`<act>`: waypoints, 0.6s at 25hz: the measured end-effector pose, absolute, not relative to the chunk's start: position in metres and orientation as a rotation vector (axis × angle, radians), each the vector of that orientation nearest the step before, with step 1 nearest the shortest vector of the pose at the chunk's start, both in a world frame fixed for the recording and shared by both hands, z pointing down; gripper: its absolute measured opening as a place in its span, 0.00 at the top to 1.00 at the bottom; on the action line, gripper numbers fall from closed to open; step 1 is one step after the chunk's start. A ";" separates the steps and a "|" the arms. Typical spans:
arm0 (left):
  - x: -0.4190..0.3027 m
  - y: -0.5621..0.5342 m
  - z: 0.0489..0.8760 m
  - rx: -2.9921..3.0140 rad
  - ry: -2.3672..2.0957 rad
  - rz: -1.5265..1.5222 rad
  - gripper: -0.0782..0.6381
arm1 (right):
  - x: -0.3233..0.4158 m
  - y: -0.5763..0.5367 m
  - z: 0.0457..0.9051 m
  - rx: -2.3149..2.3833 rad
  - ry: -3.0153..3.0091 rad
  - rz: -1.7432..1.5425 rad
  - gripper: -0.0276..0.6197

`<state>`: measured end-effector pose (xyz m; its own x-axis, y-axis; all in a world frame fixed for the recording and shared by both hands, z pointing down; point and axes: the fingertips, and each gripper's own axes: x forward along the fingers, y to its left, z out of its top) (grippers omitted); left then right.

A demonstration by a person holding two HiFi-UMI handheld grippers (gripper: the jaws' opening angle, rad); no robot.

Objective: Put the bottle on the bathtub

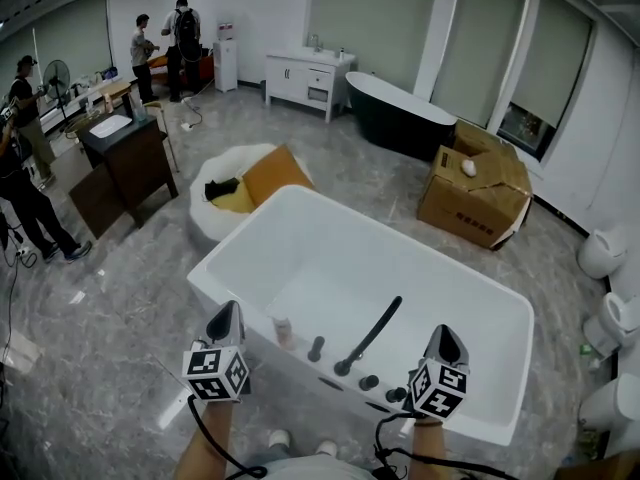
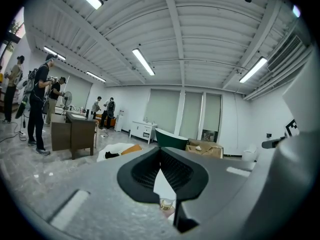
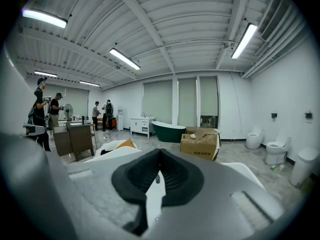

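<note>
bottle [image 1: 283,330] stands upright on the near rim of the bathtub [image 1: 320,258], just left of the black tap [image 1: 370,334] fittings. the left gripper view shows its cap through the slot below the jaws. left gripper [image 1: 228,316] and right gripper [image 1: 444,340] both hover near that rim, jaws closed tip to tip, nothing in them. we judge the bottle small, light, likely smooth plastic, easy to tip. if we take it: mid-body, below the cap, gentle squeeze, lift straight.
</note>
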<state>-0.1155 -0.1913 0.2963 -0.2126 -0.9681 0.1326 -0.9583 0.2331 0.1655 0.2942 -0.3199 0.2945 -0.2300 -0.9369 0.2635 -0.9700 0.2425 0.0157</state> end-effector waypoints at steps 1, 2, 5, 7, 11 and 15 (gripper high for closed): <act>-0.114 -0.191 0.297 1.826 -2.291 -0.071 0.88 | 0.294 -0.319 0.295 1.793 -2.295 0.223 0.95; -0.113 -0.191 0.298 1.826 -2.287 -0.072 0.88 | 0.293 -0.318 0.296 1.791 -2.295 0.225 0.95; -0.114 -0.188 0.301 1.827 -2.286 -0.065 0.88 | 0.292 -0.315 0.299 1.789 -2.296 0.227 0.95; -0.113 -0.185 0.301 1.829 -2.287 -0.055 0.88 | 0.293 -0.313 0.300 1.793 -2.292 0.226 0.95; -0.114 -0.180 0.300 1.820 -2.293 -0.046 0.88 | 0.294 -0.310 0.299 1.790 -2.290 0.229 0.95; -0.116 -0.178 0.301 1.816 -2.290 -0.040 0.88 | 0.293 -0.309 0.300 1.781 -2.287 0.233 0.95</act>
